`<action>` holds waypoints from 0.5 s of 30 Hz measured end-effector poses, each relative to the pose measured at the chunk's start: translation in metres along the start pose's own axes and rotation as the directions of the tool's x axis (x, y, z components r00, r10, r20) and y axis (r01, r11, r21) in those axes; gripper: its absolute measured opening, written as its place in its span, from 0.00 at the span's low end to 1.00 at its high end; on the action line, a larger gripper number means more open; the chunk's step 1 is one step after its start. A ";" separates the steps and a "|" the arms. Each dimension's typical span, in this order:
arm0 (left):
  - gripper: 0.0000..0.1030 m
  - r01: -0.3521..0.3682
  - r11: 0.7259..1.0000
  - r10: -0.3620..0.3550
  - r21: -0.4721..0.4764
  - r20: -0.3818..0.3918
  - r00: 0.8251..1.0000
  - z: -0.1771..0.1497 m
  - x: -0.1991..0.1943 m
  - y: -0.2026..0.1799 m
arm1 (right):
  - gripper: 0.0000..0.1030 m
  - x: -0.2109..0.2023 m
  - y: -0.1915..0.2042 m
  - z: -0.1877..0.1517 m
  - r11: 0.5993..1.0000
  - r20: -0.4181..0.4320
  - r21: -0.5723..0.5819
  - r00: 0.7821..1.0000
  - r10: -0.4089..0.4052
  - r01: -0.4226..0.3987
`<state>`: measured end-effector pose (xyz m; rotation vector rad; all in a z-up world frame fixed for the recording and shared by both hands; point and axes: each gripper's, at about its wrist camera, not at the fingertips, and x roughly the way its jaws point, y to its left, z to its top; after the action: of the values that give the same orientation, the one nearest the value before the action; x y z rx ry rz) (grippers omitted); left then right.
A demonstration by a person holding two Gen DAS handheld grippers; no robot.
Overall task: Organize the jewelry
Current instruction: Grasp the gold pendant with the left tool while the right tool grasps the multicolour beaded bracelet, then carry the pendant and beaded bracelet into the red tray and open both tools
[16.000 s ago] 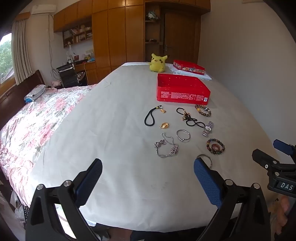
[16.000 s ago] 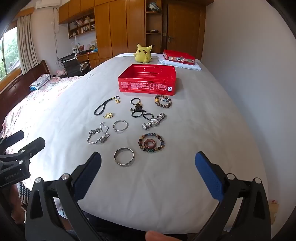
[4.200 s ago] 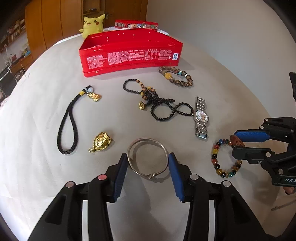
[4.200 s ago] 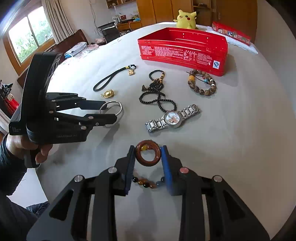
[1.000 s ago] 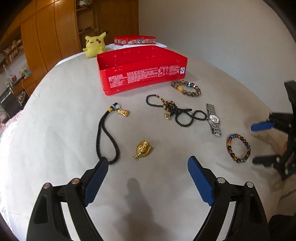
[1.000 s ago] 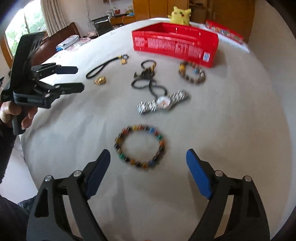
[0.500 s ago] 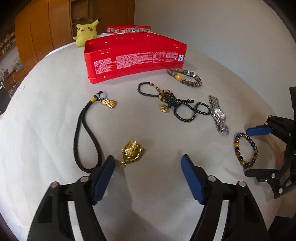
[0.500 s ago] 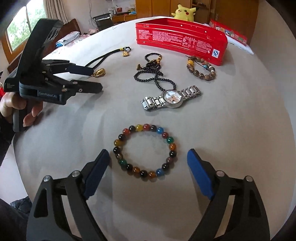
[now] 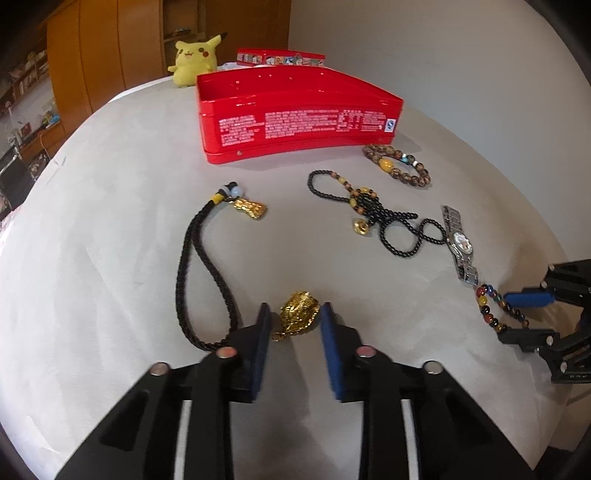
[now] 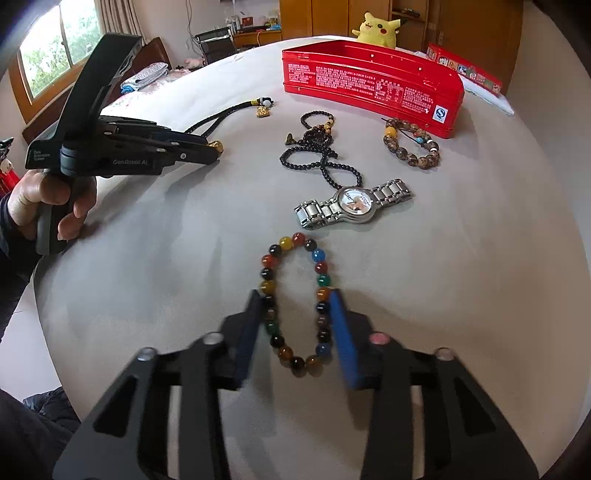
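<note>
A home bedroom: a bed with a floral cover (image 10: 146, 75) lies far left beside a curtained window (image 10: 55, 48), wooden wardrobes (image 9: 122, 55) line the far wall, and a yellow plush toy (image 10: 380, 24) sits at the far end of the grey-covered counter (image 10: 461, 240).

A red tin (image 9: 295, 125) printed with white text sits on the pale grey worktop (image 9: 110, 258). Before it lie a gold pendant (image 9: 298, 317), a black cord (image 9: 184, 266), a silver watch (image 10: 352, 205) and a multicoloured bead bracelet (image 10: 295, 299); behind it, a yellow plush (image 9: 194, 57). Each hand-held gripper has blue pads (image 9: 328, 343).
</note>
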<state>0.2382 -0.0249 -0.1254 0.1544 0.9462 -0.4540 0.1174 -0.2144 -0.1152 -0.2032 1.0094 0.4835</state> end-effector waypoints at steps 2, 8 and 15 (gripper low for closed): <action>0.20 0.003 1.000 -0.003 -0.013 -0.002 1.000 0.001 0.000 0.002 | 0.14 0.000 -0.001 0.001 1.000 -0.005 0.000 1.000 0.006 -0.006; 0.17 -0.008 1.000 0.008 -0.010 0.012 1.000 0.000 -0.007 -0.001 | 0.13 -0.001 -0.002 0.002 1.000 -0.005 0.009 1.000 0.015 -0.015; 0.17 -0.017 1.000 0.017 -0.002 0.021 1.000 0.000 -0.016 -0.005 | 0.08 -0.003 -0.001 0.003 1.000 -0.004 0.006 1.000 0.024 -0.024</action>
<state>0.2280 -0.0242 -0.1125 0.1559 0.9240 -0.4388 0.1191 -0.2154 -0.1111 -0.1872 1.0177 0.5018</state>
